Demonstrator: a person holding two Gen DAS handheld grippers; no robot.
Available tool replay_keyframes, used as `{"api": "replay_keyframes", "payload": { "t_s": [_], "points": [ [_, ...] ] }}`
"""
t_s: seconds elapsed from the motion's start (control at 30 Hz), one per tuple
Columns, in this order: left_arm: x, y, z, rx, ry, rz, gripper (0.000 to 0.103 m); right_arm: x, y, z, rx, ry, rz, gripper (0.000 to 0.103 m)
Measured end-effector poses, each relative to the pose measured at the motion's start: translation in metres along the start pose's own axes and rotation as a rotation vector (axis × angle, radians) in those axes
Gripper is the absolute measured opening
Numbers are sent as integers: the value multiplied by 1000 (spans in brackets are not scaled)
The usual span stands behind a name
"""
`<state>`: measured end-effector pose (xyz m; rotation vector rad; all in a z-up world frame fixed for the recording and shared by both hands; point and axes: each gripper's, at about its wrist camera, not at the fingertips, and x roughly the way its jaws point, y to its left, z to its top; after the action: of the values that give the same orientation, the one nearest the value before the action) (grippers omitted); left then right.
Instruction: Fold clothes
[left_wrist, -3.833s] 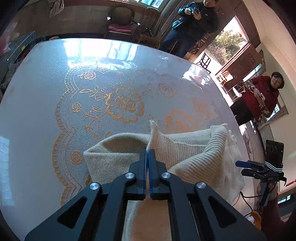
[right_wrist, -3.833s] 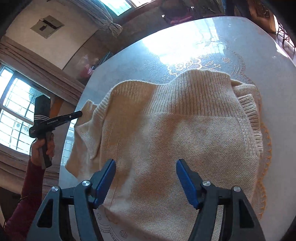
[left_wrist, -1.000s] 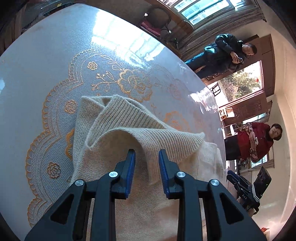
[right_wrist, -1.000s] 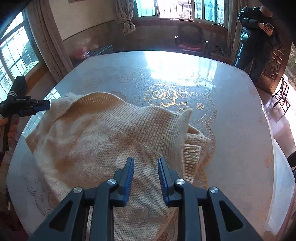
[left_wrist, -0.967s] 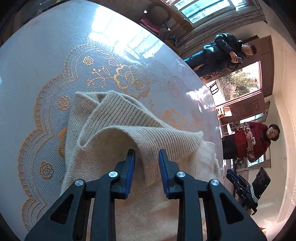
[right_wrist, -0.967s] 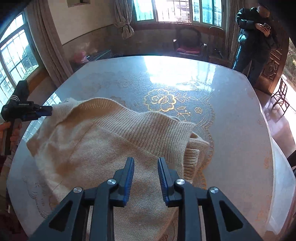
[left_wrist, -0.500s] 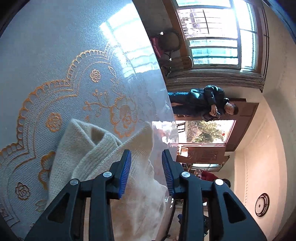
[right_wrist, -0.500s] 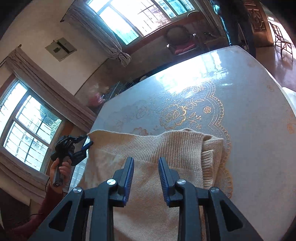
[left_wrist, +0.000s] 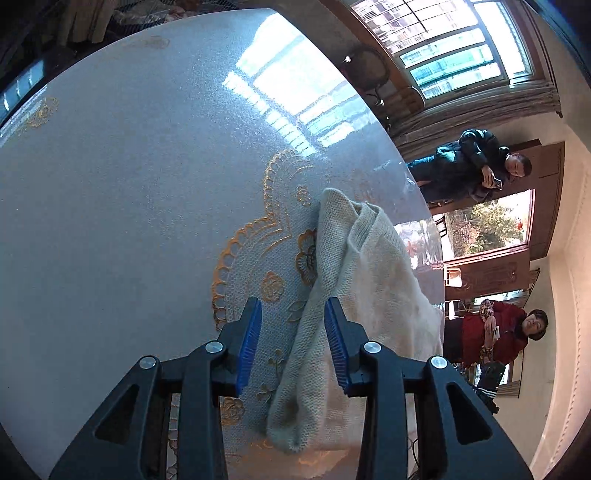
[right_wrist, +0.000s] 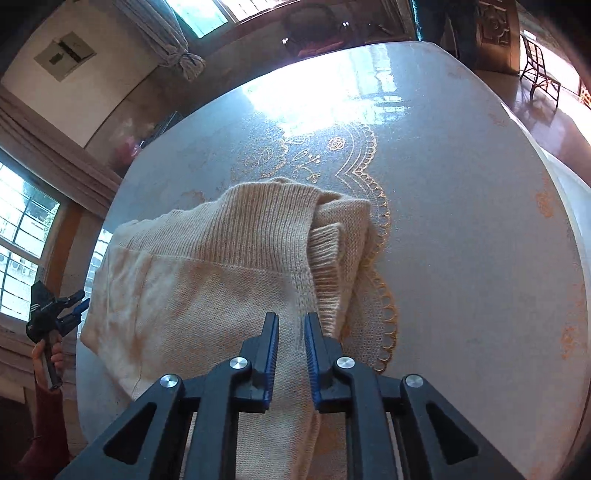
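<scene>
Since a second ago, swung leftward and pulled back on the left: left gripper (left_wrist: 291, 343) now spread wide, gripping nothing, with the cream ribbed-knit sweater (left_wrist: 354, 295) lying just ahead and right of its fingers on the round grey bench with gold lace pattern (left_wrist: 110, 184). On the right, right gripper (right_wrist: 291, 354) narrowed but parted, empty, poised over the sweater's folded ribbed edge (right_wrist: 325, 266). Sweater doubled over, layers bunched at the right; probably one fold laid, edges wanting squaring.
</scene>
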<state>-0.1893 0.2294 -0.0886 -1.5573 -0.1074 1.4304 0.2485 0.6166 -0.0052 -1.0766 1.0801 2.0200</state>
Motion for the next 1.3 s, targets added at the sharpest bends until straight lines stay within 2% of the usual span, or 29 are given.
{"api": "replay_keyframes", "payload": {
  "t_s": [0.17, 0.27, 0.37, 0.4, 0.47, 0.67, 0.73, 0.77, 0.83, 0.97, 1.0, 1.03, 1.07, 1.1, 1.23, 1.3],
  "points": [
    [1, 2, -3, 6, 4, 31, 37, 4, -5, 4, 4, 16, -13, 3],
    [2, 1, -3, 17, 2, 49, 37, 2, -13, 4, 39, 19, 53, 4],
    [0, -8, 3, 49, -4, 30, 38, 1, -21, 5, 75, 22, 121, 7],
    [-1, -11, 4, 68, -9, 35, 38, -3, -28, 6, 92, 9, 148, 12],
    [-5, -13, 5, 104, -18, 44, 39, -4, -38, 7, 110, 17, 147, 24],
    [-1, -26, 4, 214, -3, 57, 50, 8, -44, 4, 99, 74, 169, 24],
    [0, -26, 4, 248, 9, 57, 52, 13, -36, 5, 60, 86, 114, 19],
    [1, -25, 4, 264, 13, 59, 52, 16, -32, 5, 39, 92, 83, 7],
    [3, -30, 3, 317, 27, 82, 52, 17, -19, 5, -23, 79, 15, 6],
    [13, -38, -2, 360, 63, 64, 52, 16, -1, 4, -123, 82, -53, 5],
    [16, -41, -5, 371, 69, 63, 51, 16, 1, 3, -139, 85, -71, 5],
    [19, -46, -9, 403, 73, 76, 29, 16, 2, 3, -155, 87, -89, 5],
    [21, -52, -15, 440, 76, 96, 15, 14, 2, 3, -162, 85, -105, 5],
    [23, -57, -20, 468, 81, 106, 6, 12, 2, 3, -168, 82, -120, 5],
    [11, -69, -32, 473, 87, 20, 2, 2, 5, 6, -197, 78, -138, 5],
    [-8, -75, -36, 471, 63, -59, 2, -11, 2, 8, -193, 61, -130, 5]
  ]
}}
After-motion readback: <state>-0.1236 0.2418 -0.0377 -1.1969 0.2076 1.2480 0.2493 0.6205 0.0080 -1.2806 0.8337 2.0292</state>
